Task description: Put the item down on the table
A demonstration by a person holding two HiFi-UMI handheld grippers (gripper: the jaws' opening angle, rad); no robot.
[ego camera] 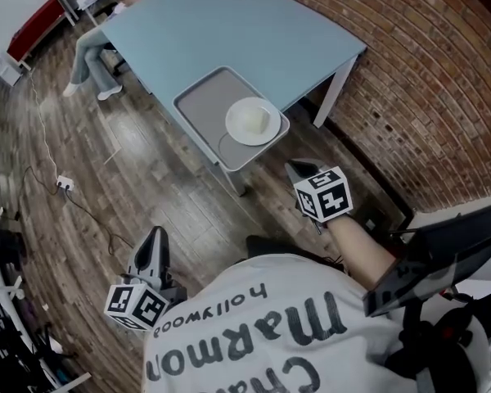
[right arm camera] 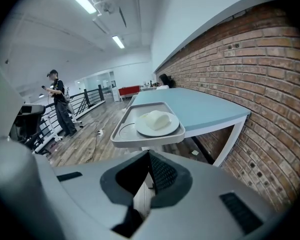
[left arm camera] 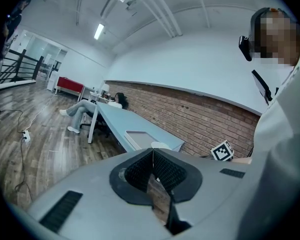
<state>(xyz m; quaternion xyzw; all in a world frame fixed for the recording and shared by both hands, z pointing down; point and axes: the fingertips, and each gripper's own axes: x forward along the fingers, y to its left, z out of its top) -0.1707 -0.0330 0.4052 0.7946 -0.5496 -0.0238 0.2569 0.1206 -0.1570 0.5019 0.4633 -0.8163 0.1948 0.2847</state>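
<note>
A white plate [ego camera: 239, 131] with a pale, soft-looking item [ego camera: 257, 119] on it sits in a grey tray [ego camera: 198, 105]. The tray rests on the near corner of the light blue table [ego camera: 229, 31] and hangs over its edge. My right gripper [ego camera: 296, 169] hovers just short of the tray, shut and empty. In the right gripper view its closed jaws [right arm camera: 149, 156] point at the tray [right arm camera: 121, 135] and the item [right arm camera: 156, 119]. My left gripper [ego camera: 154, 236] hangs low over the floor, well away from the table, also shut with nothing in it [left arm camera: 152, 151].
A brick wall [ego camera: 425, 80] runs along the right of the table. A person [ego camera: 94, 56] sits at the table's far end. A cable and power strip [ego camera: 64, 183] lie on the wooden floor. Another person [right arm camera: 57, 101] stands by a railing, seen in the right gripper view.
</note>
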